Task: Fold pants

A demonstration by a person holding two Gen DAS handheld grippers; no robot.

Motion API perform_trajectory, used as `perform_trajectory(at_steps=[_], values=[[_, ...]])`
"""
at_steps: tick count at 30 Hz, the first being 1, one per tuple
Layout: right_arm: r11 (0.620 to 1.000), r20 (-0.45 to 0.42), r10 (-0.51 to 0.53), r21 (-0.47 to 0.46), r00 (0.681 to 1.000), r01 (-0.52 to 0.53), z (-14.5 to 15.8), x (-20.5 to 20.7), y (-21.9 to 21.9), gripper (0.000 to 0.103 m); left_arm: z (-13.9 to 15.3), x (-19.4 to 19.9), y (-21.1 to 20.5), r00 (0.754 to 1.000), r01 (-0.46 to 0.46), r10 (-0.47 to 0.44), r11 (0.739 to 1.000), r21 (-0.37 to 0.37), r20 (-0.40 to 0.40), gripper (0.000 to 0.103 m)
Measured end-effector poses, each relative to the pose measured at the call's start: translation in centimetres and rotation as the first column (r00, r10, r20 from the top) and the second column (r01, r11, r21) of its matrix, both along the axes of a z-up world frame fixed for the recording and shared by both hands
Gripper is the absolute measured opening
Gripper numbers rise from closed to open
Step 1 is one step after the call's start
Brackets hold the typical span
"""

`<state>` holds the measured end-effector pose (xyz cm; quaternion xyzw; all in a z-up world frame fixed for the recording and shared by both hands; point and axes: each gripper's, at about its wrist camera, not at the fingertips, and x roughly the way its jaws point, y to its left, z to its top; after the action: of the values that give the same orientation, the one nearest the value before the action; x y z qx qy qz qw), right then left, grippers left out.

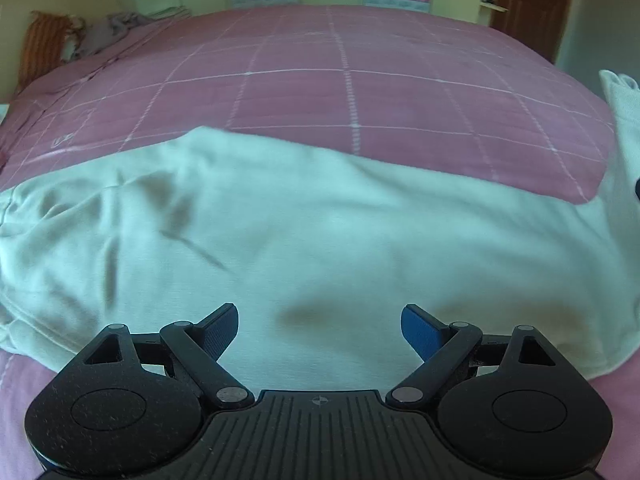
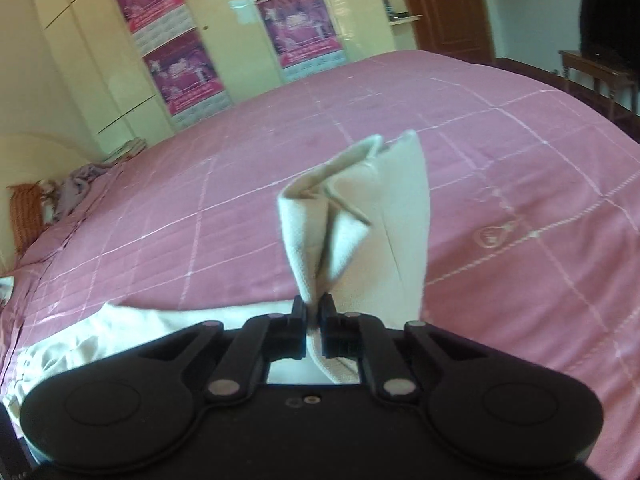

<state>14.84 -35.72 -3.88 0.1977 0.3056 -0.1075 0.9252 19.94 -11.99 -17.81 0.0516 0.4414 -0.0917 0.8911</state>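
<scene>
Pale cream pants lie spread across the near part of a pink checked bed cover. My left gripper is open and empty, its blue-padded fingers hovering just above the cloth. My right gripper is shut on a bunched end of the pants, which stands up in folds above the jaws, lifted off the bed. That raised end also shows at the right edge of the left wrist view. More of the pants trails left below the right gripper.
The bed cover stretches far ahead. Pillows and crumpled cloth lie at the far left. A wardrobe with posters stands behind the bed. A brown door and a wooden table are at the right.
</scene>
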Motion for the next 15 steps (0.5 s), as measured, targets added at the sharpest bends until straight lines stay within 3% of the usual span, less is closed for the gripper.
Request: perform_trajectory(at_steps=[5, 7, 8, 9, 11, 12, 15], values=[[0.981, -0.043, 0.193, -0.011, 0.98, -0.193, -2.3, 3.2, 8.7, 0.006, -1.0, 2.3, 5.5, 0.992, -0.102, 0.099, 0.994, -0.04, -0.072, 0.089], [0.967, -0.11, 0.251, -0.01, 0.962, -0.253, -4.4, 4.3, 11.4, 0.009, -2.6, 2.8, 6.0, 0.986, -0.085, 0.08, 0.996, -0.03, -0.144, 0.089], [0.961, -0.174, 0.272, -0.006, 0.947, -0.277, -5.8, 4.8, 12.6, 0.016, -3.0, 2.8, 6.1, 0.988, -0.071, 0.066, 0.997, -0.03, -0.143, 0.089], [0.961, -0.228, 0.267, -0.009, 0.936, -0.276, -7.0, 4.9, 13.3, 0.016, -3.2, 2.6, 6.1, 0.99, -0.062, 0.059, 0.998, -0.021, -0.131, 0.089], [0.96, -0.225, 0.269, -0.012, 0.937, -0.278, -7.7, 4.0, 13.7, 0.017, -3.2, 2.6, 5.9, 0.99, -0.059, 0.057, 0.998, -0.017, -0.131, 0.089], [0.96, -0.228, 0.273, 0.0, 0.934, -0.281, -7.4, 4.0, 13.4, 0.017, -2.9, 2.6, 6.1, 0.988, -0.077, 0.071, 0.996, -0.04, -0.135, 0.089], [0.961, -0.179, 0.274, 0.098, 0.945, -0.26, -5.4, 3.6, 11.4, 0.022, -1.5, 2.7, 7.5, 0.981, -0.142, 0.105, 0.96, -0.24, -0.161, 0.089]])
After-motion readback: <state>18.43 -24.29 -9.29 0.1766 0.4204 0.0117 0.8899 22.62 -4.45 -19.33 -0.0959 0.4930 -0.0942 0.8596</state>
